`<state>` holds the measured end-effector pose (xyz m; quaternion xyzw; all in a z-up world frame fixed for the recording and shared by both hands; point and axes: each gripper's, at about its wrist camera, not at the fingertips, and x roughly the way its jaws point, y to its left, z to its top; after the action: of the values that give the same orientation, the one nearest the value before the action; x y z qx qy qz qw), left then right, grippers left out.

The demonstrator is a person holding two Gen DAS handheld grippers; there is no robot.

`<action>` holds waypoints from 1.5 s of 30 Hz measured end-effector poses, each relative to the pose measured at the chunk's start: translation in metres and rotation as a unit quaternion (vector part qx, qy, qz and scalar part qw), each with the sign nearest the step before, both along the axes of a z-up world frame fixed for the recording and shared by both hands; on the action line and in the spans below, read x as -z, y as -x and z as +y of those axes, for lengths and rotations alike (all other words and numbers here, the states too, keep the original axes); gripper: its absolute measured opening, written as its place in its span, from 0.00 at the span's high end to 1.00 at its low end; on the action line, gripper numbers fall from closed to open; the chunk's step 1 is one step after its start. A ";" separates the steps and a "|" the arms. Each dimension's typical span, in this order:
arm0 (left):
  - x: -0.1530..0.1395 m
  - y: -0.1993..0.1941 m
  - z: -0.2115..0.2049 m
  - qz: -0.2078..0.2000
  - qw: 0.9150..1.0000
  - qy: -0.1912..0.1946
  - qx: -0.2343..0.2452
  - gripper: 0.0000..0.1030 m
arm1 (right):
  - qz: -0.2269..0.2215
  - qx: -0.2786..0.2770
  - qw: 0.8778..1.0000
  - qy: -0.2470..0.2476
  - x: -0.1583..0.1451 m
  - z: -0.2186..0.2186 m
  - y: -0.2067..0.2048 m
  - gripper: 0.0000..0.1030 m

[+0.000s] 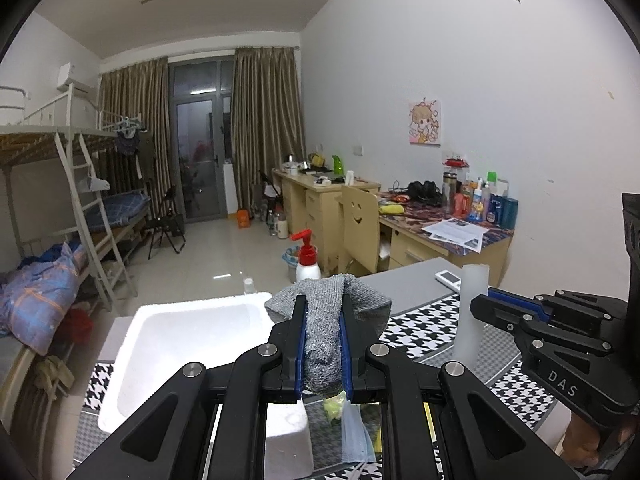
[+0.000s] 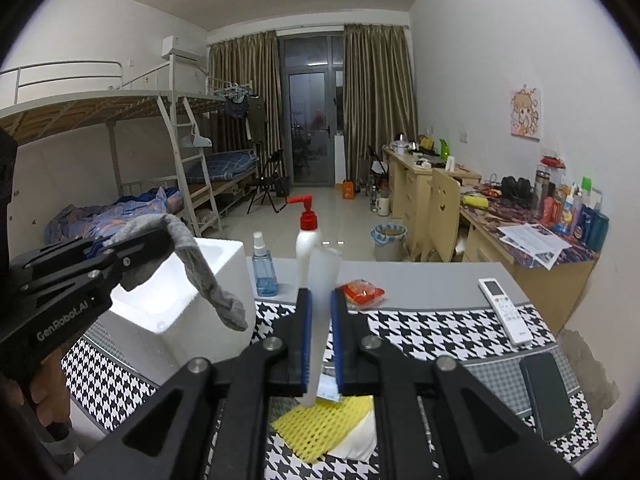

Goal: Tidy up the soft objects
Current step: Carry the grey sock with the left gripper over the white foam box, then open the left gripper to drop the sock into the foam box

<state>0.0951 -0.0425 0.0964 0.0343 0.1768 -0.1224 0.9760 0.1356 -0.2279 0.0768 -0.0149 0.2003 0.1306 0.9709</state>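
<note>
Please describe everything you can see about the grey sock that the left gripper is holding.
The grey sock is a knitted, mottled grey fabric, soft and limp. The left gripper is shut on its middle, with the blue pads pressing both sides. In the right wrist view the sock is folded over the fingers and its end hangs down freely in front of the white foam box. It hangs in the air; nothing else visibly touches it.

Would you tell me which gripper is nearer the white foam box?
Left. The left gripper, holding the grey sock, hangs right over the white foam box; the right gripper is off beside it, over the mat.
</note>
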 end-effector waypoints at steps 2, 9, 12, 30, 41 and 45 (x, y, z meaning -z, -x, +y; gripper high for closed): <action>-0.003 0.000 0.002 -0.004 1.000 0.002 -0.003 0.86 | -0.002 -0.004 1.000 0.000 -0.002 0.002 0.000 0.88; -0.011 -0.002 0.010 -0.012 1.000 0.004 -0.024 0.86 | -0.012 -0.014 1.000 0.001 -0.011 0.010 -0.002 0.88; -0.013 -0.004 0.015 -0.012 0.999 0.003 -0.033 0.86 | -0.019 -0.020 1.000 0.002 -0.013 0.014 -0.003 0.88; -0.024 -0.001 0.053 -0.029 0.994 0.011 -0.101 0.86 | -0.018 -0.070 0.997 -0.007 -0.021 0.043 -0.010 0.88; -0.015 -0.010 0.067 -0.012 0.991 0.008 -0.131 0.86 | -0.017 -0.095 0.995 -0.005 -0.023 0.059 -0.014 0.88; -0.007 -0.015 0.073 0.001 0.991 0.010 -0.135 0.86 | -0.014 -0.100 0.995 -0.003 -0.022 0.064 -0.018 0.88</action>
<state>0.1101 0.0302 0.1036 0.0005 0.1793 0.0084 0.9838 0.1531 -0.1639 0.0984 -0.0342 0.1840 0.2274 0.9557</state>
